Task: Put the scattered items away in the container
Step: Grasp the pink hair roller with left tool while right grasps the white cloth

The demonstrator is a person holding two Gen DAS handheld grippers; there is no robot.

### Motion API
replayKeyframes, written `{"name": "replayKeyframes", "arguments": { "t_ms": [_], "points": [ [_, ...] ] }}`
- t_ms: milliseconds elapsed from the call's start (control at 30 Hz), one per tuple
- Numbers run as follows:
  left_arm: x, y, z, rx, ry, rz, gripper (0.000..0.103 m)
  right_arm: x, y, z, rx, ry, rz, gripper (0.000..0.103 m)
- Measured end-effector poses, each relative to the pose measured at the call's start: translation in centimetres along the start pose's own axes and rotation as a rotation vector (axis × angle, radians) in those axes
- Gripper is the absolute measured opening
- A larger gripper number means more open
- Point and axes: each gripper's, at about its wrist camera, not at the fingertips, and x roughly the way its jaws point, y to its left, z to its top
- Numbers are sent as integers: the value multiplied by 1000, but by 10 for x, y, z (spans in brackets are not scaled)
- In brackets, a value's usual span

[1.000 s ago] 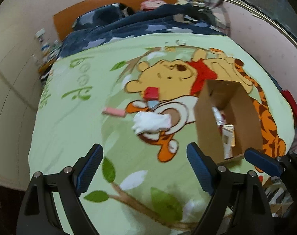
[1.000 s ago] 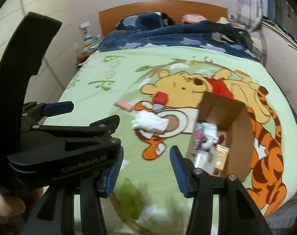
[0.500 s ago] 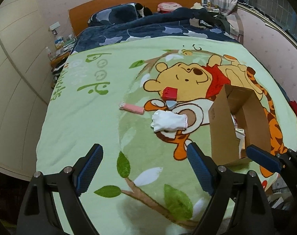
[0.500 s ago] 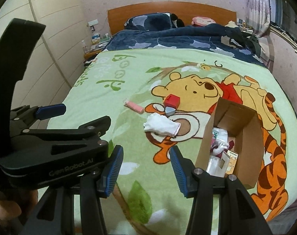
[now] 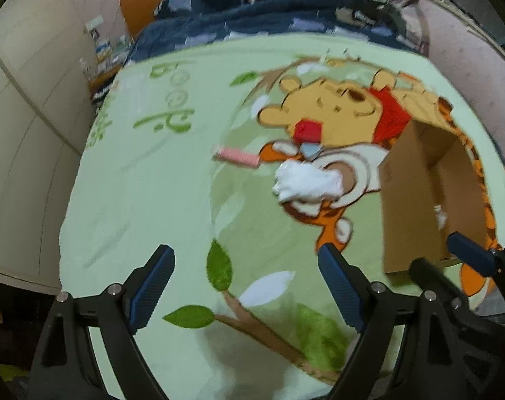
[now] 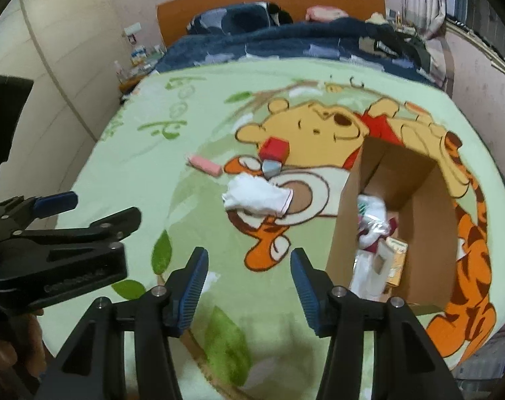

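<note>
Bed (image 6: pixel 125 153) under green cartoon blanket; near edge just below both grippers, wide bare blanket ahead. Left gripper (image 5: pixel 245 286): fingers spread wide, nothing between. Right gripper (image 6: pixel 249 286): fingers opening, nothing between. White glove (image 6: pixel 257 198) crumpled mid-bed; red block (image 6: pixel 275 148), small grey piece (image 6: pixel 271 167), pink bar (image 6: pixel 204 164) just beyond. Cardboard box (image 6: pixel 344 233) upright at right, top open, partly filled.
</note>
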Motion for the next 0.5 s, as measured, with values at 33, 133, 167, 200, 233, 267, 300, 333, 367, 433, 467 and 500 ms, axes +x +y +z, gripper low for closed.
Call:
{"name": "replayKeyframes", "arguments": {
  "t_ms": [33,133,167,200,233,267,300,333,367,433,467,500],
  "points": [
    [11,2,1,-1,15,-2,89,10,0,1,2,11,-3,52],
    [48,8,8,-18,57,-26,89,40,0,2,26,44,-1,53],
    [63,9,13,-30,70,-36,89,49,0,3,39,53,3,53],
    [75,10,18,-40,78,-42,89,55,0,2,49,53,4,53],
    [91,11,24,-54,90,-50,89,59,0,2,56,54,1,53],
    [105,11,30,-67,101,-57,89,65,0,1,65,54,1,53],
    [122,11,39,-83,116,-67,89,70,1,-1,70,55,3,53],
    [138,11,46,-97,129,-75,89,76,1,-3,75,57,3,52],
    [153,11,53,-113,140,-82,89,82,1,-5,78,59,4,52],
    [181,9,67,-152,158,-94,89,98,-1,-8,74,77,-5,52],
    [194,8,74,-175,166,-99,89,104,-3,-8,80,82,-4,52],
    [207,9,81,-200,170,-103,89,110,-5,-8,85,88,-3,52]
  ]
}}
